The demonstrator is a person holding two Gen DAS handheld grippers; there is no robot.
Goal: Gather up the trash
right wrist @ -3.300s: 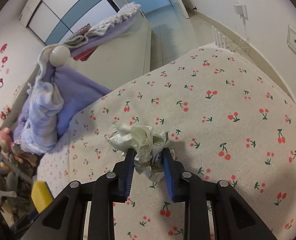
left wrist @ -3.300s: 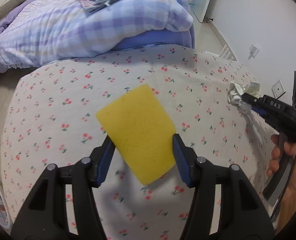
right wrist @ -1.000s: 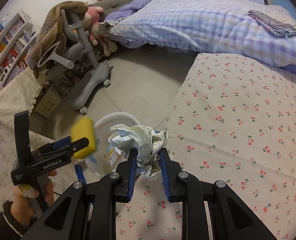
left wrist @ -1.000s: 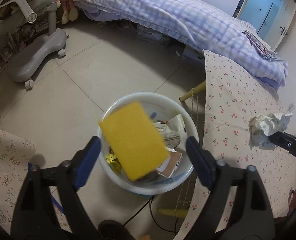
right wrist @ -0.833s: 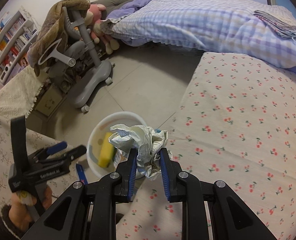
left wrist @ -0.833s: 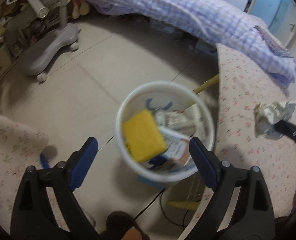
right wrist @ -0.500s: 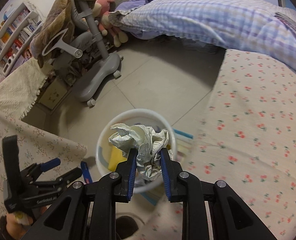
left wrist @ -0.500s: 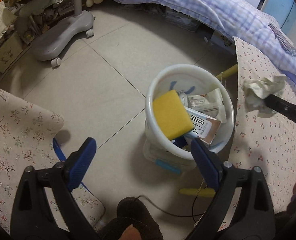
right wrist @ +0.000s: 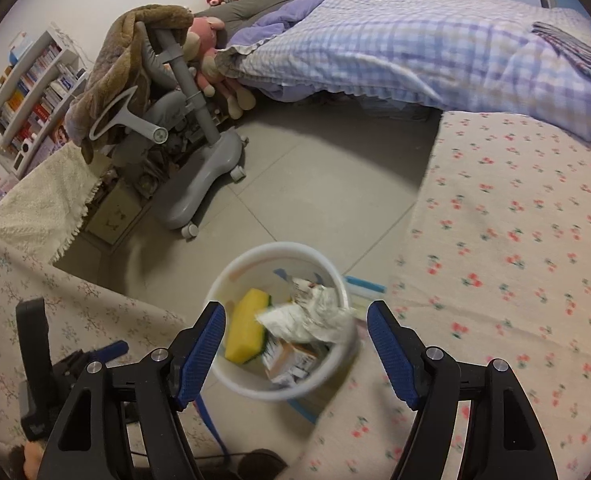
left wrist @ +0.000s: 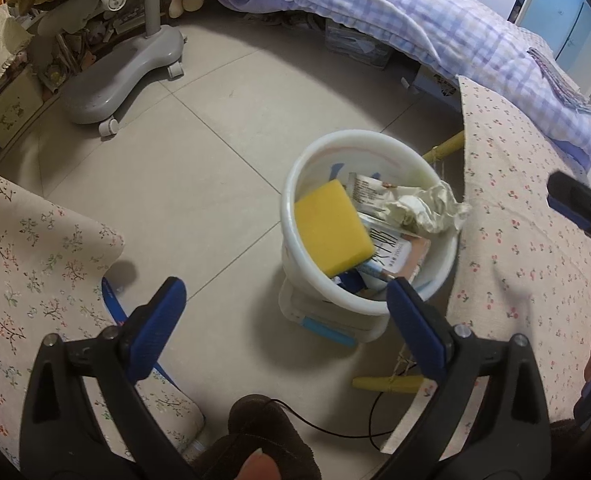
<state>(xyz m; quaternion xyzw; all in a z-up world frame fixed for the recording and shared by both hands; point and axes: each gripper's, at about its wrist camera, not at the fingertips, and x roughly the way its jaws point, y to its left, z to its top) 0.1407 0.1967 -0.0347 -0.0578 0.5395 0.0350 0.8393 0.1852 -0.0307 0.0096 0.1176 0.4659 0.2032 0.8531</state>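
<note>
While the big bed point(right wrist: 415, 36) with its purple check blanket fills the far side of the room, the grey tiled floor point(left wrist: 199, 152) lies wide in the middle. A tabletop point(right wrist: 515, 264) with a red cherry cloth is on the right, and its edge comes right up beside the bin. Another cloth point(left wrist: 27, 248) with little twig flowers hangs at the left. A grey chair base point(right wrist: 203, 188) on small wheels stands on the floor, well apart from the bin, with a brown blanket point(right wrist: 135, 36) thrown over its top. A shelf of books point(right wrist: 35, 92) is against the far wall.

The white bin point(left wrist: 291, 216) sits on the floor between the two cloths. Inside it, the yellow sponge point(left wrist: 331, 228) leans on the left side. The crumpled paper point(left wrist: 427, 210) is in the bin too, at the right side near the rim, on top of some boxes and wrappers point(left wrist: 395, 252).

The left hand-held gripper point(left wrist: 283, 320) hangs above the floor and the near side of the bin. Its jaws are spreading to their widest and nothing is between them. The right hand-held gripper point(right wrist: 295, 344) hangs over the bin, and its jaws are spreading apart too. The paper has left them and looks blurred below. A dark cord point(left wrist: 327, 424) runs along the floor by the bin
</note>
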